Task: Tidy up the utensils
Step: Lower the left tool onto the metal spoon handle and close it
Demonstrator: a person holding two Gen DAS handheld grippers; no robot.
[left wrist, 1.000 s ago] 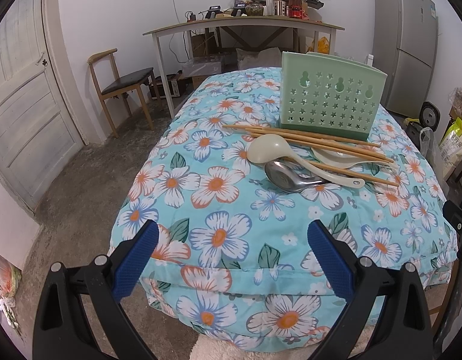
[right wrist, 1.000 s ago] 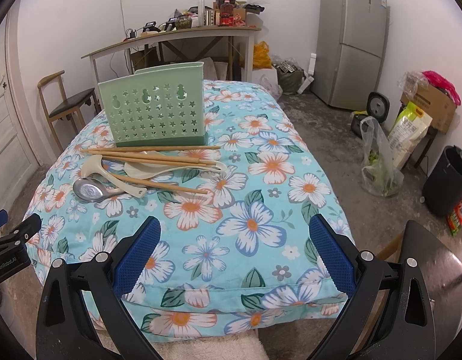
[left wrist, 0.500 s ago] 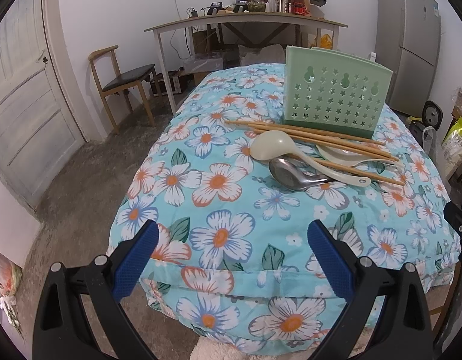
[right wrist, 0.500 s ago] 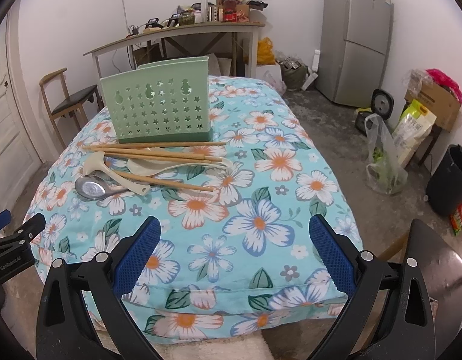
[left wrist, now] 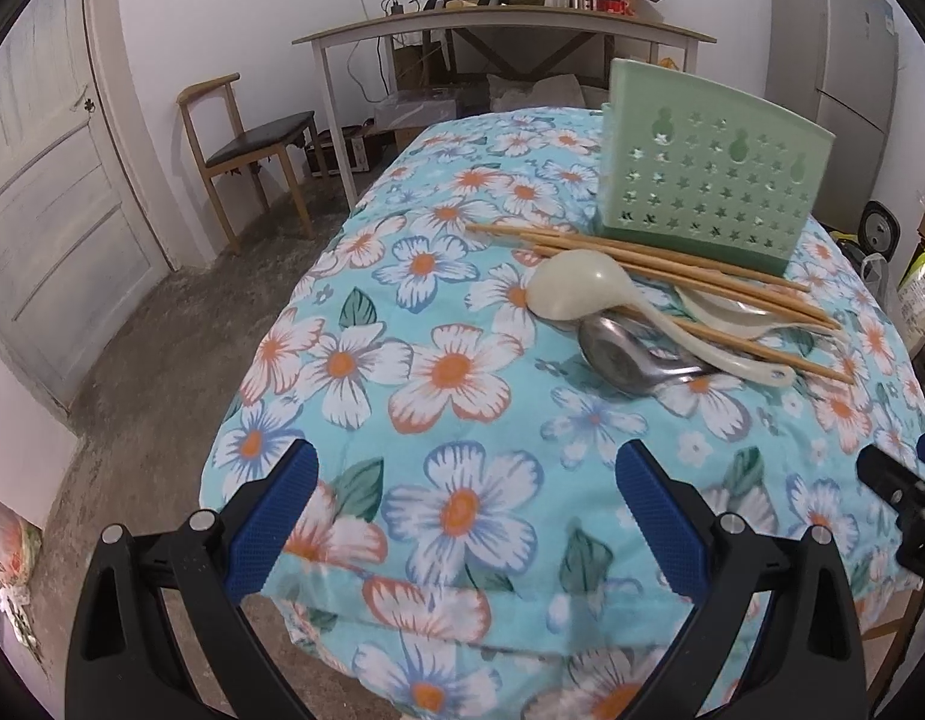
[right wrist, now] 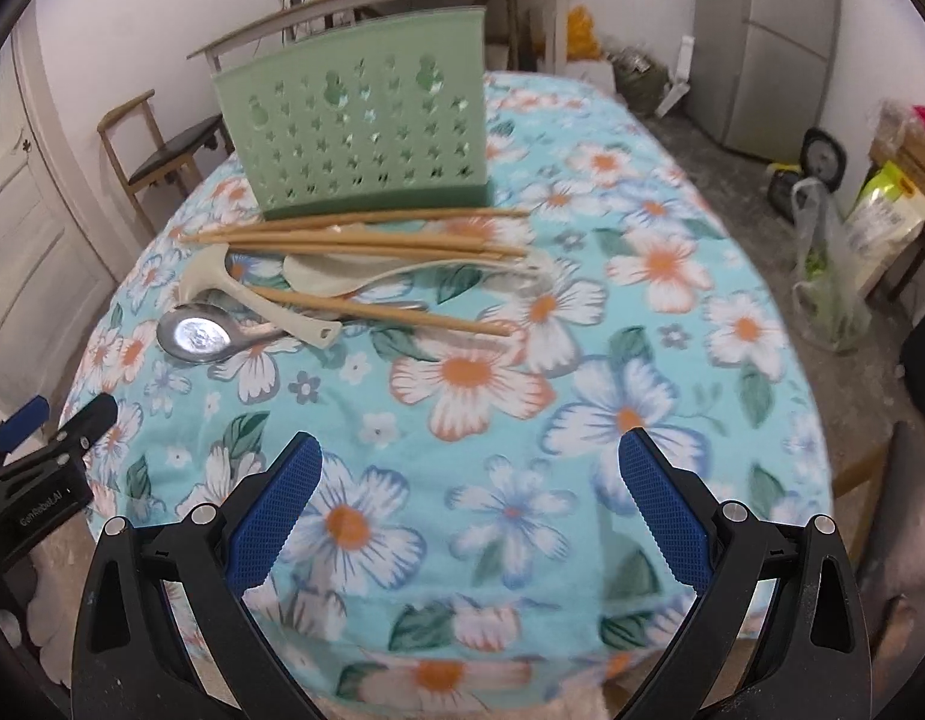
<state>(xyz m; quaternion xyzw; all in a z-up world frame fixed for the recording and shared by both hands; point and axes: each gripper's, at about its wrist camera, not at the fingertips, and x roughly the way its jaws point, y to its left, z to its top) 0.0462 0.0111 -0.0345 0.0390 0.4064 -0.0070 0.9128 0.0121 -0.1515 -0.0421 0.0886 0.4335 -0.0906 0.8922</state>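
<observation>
Left gripper (left wrist: 465, 519): wide open, holds nothing.
Right gripper (right wrist: 471, 513): wide open too.
Metal spoon (right wrist: 201, 335): nearest; probably hard and slippery. Grab its handle.
Chopsticks (right wrist: 366, 234): likely light, stiff; pinch mid-stick.
Green holder (right wrist: 360, 126): just behind the pile.

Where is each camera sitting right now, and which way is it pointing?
Left wrist: on the left gripper, jaws open; faces across the floral tablecloth to the utensil pile; right gripper's tip at right edge.
Right wrist: on the right gripper, jaws open; faces the same pile from further right; left gripper at left edge.
Shared: green holder, chopsticks, metal spoon, refrigerator.
</observation>
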